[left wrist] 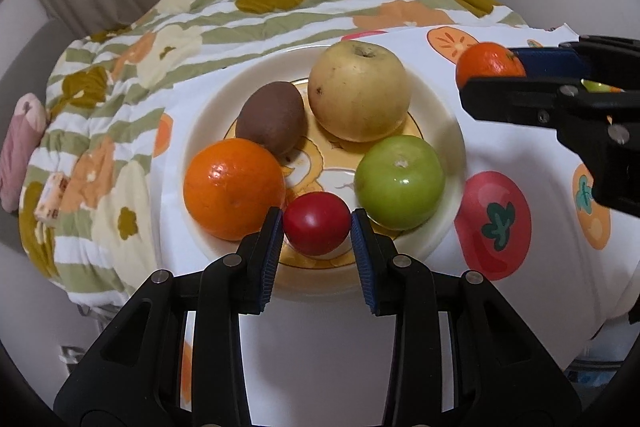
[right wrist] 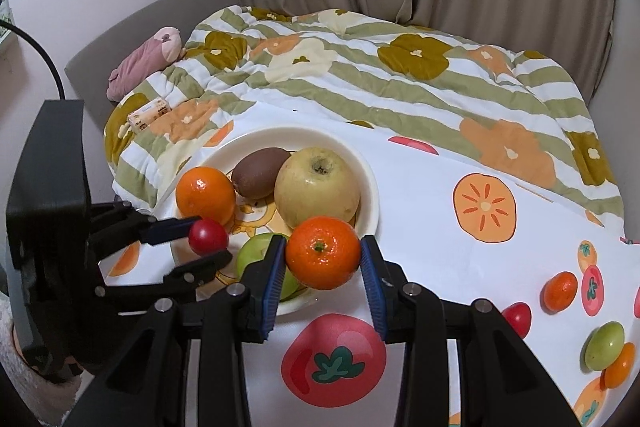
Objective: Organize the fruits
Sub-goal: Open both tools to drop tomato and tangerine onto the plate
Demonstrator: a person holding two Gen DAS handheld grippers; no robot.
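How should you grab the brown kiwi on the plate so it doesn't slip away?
Probably best to grip the kiwi across its narrow middle, one finger on each long side, coming down from above. It lies on its side like an egg, so its ends taper and could slip. The orange and the yellow apple crowd it closely, so a low sideways approach looks blocked.

Plate (left wrist: 448, 131) crowded: yellow apple (left wrist: 360, 91) at 12 o'clock, kiwi (left wrist: 270, 123) at 10, large orange (left wrist: 234, 189) at 8, green apple (left wrist: 400, 183) at 4, small red fruit (left wrist: 316, 223) at 6 between left gripper (left wrist: 318, 223) pads. Centre of plate bare, gap narrow. Right gripper (right wrist: 323, 259) with mandarin (right wrist: 323, 253) at plate's 3 o'clock side. Printed cloth (right wrist: 440, 227) beyond open; loose fruits (right wrist: 560, 291) near its far right edge.
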